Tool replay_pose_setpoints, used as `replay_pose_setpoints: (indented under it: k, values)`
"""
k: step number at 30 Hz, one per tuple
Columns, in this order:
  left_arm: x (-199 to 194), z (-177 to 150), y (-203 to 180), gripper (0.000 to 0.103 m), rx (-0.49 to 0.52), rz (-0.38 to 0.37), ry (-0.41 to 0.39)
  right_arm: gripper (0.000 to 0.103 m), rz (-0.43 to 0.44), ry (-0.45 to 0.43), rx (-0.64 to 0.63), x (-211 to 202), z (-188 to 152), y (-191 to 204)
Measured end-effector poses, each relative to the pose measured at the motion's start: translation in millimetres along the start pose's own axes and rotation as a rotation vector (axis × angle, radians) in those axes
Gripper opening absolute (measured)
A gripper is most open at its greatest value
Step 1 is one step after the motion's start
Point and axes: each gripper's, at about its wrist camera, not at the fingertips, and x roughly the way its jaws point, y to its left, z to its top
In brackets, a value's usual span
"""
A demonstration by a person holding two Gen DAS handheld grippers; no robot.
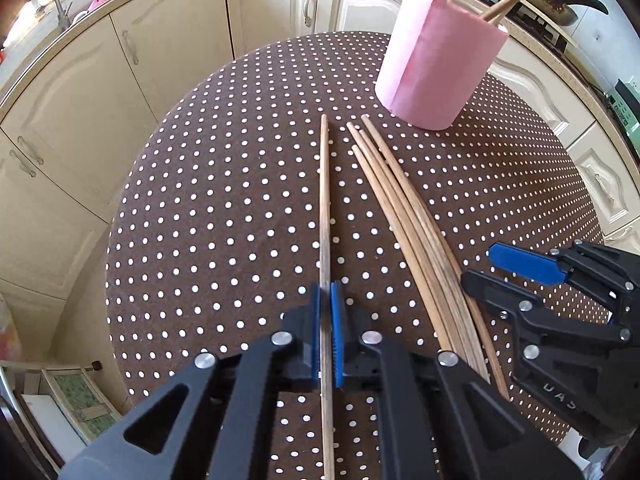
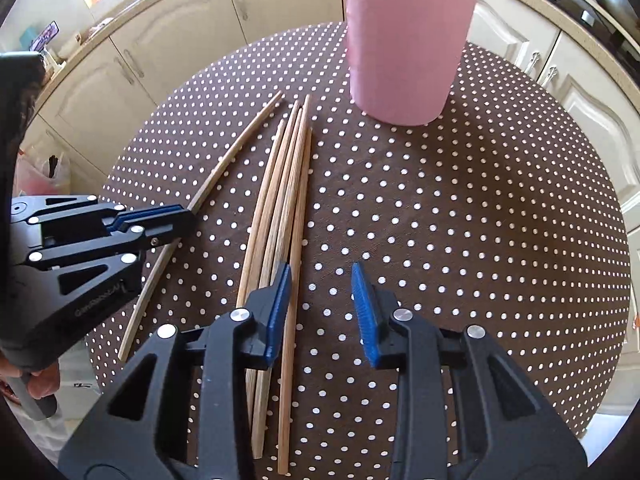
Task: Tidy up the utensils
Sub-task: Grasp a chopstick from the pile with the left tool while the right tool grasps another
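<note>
My left gripper is shut on a single wooden chopstick that lies along the brown dotted table; it also shows in the right wrist view, held by the left gripper. A bundle of several chopsticks lies to its right, also seen in the right wrist view. My right gripper is open, low over the bundle's near end, its left finger beside the sticks; it shows in the left wrist view. A pink cup with several chopsticks in it stands at the far side.
The round table is ringed by cream kitchen cabinets and a countertop. A stove with a frying pan is at the far right. A sink tap is at the far left.
</note>
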Motion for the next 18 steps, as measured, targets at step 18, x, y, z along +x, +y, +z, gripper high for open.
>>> replay_pose_setpoints:
  k: [18]
  values:
    - [5.9,8.8,-7.3,0.006,0.008,-0.012,0.016,0.007,-0.065,0.082,-0.062,21.5,40.8,23.2]
